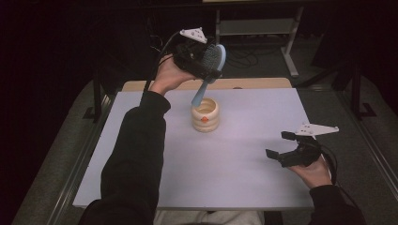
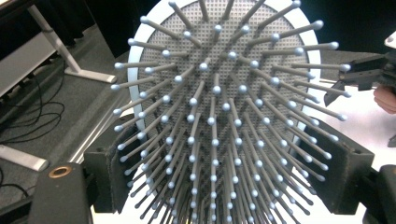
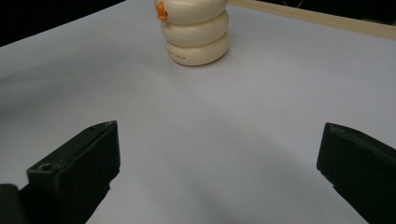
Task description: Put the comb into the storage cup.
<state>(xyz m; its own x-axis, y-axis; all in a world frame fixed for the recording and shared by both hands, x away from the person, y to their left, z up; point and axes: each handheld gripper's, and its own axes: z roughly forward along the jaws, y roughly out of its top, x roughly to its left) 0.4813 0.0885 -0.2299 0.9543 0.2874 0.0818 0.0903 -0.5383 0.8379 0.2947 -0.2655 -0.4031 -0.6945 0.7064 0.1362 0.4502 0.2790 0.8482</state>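
The left gripper [image 1: 206, 63] grips the head of a light-blue plastic hairbrush with grey bristles [image 1: 210, 68], whose handle slants down to the cream ribbed ceramic cup [image 1: 205, 115] just below. The right gripper [image 1: 281, 147], jaws spread and empty, hovers well apart over the white table [image 1: 234, 168].

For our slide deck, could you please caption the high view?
Left tool holds a blue hairbrush handle-down above a cream ribbed cup; right tool rests open.

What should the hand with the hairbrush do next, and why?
Probably lower the hairbrush so its handle slides into the cream cup. The left gripper grips the brush head, and the handle tip hangs just above the cup's open mouth.
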